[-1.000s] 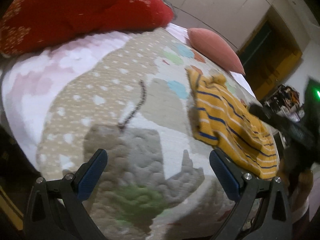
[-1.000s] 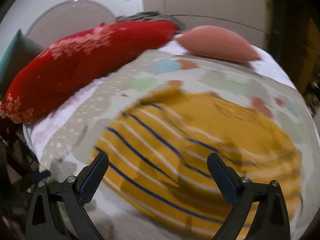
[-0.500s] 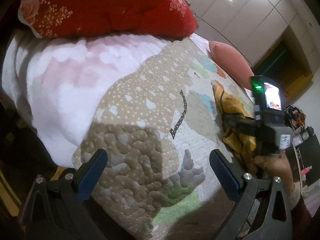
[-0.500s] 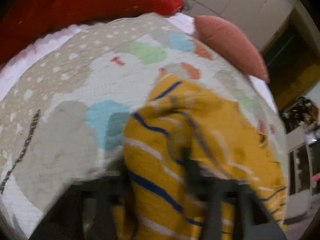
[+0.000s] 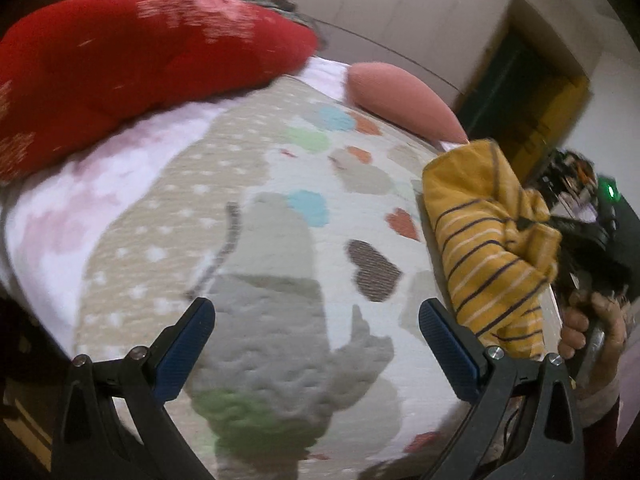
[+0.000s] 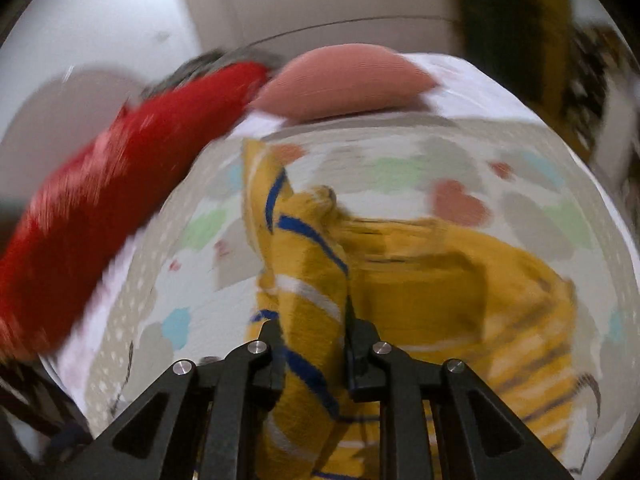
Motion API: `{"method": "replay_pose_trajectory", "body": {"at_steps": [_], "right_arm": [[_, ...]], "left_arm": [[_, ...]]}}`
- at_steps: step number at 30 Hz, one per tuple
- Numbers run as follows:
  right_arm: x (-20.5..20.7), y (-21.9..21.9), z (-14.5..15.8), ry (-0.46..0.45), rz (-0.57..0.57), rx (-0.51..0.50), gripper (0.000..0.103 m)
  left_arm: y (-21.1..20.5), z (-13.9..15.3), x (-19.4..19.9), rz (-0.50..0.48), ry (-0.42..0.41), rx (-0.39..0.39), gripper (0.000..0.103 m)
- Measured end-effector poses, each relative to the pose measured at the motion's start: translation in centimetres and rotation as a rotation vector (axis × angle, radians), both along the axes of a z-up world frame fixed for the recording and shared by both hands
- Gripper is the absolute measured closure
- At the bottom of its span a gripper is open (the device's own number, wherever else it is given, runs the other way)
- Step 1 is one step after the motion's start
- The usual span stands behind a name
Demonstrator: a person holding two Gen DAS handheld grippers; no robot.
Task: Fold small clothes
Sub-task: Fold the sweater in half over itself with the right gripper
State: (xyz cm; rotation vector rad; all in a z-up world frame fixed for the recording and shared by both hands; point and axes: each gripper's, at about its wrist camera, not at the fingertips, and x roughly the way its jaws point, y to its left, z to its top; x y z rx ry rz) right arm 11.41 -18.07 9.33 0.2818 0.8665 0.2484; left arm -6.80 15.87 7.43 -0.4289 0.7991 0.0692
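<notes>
A yellow garment (image 5: 480, 248) with dark blue and white stripes hangs bunched at the right side of the patterned quilt (image 5: 240, 240), lifted by one edge. My right gripper (image 6: 314, 324) has its jaws closing, and its pads pinch a fold of the garment (image 6: 308, 280) between them. The rest of the cloth trails right over the quilt (image 6: 400, 168). In the left wrist view that gripper (image 5: 536, 222) and the hand (image 5: 592, 328) holding it show at the far right. My left gripper (image 5: 314, 312) is open and holds nothing, above the quilt's grey patch, left of the garment.
A big red pillow (image 5: 140, 60) lies along the back left of the bed, with a pink cushion (image 5: 400, 96) beside it at the back. White cupboard doors and a dark doorway stand beyond. The bed's edge drops off at the left and in front.
My right gripper went from wide open above the flat garment to pinching it, and it has raised a fold off the quilt. The left gripper has risen, still open.
</notes>
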Motion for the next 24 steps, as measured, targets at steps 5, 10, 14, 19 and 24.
{"method": "replay_pose_trajectory", "body": {"at_steps": [5, 10, 14, 19, 24], "right_arm": [[-0.5, -8.2, -3.2, 0.069, -0.137, 0.047, 0.084], [-1.1, -13.4, -7.2, 0.13, -0.173, 0.076, 0.043], [-3.9, -15.9, -5.4, 0.056, -0.232, 0.12, 0.035], [-6.9, -15.5, -3.0, -0.043, -0.16, 0.173, 0.035], [-7.4, -10.4, -3.1, -0.082, -0.054, 0.03, 0.031]], "left_arm": [[-4.3, -0.2, 1.9, -0.097, 0.028, 0.028, 0.001], [-7.4, -0.1, 2.8, -0.162, 0.045, 0.039, 0.001], [-9.1, 0.3, 3.0, -0.197, 0.042, 0.076, 0.001], [-10.9, 0.2, 3.4, -0.234, 0.051, 0.078, 0.001], [-12.2, 0.1, 3.2, -0.271, 0.046, 0.079, 0.001]]}}
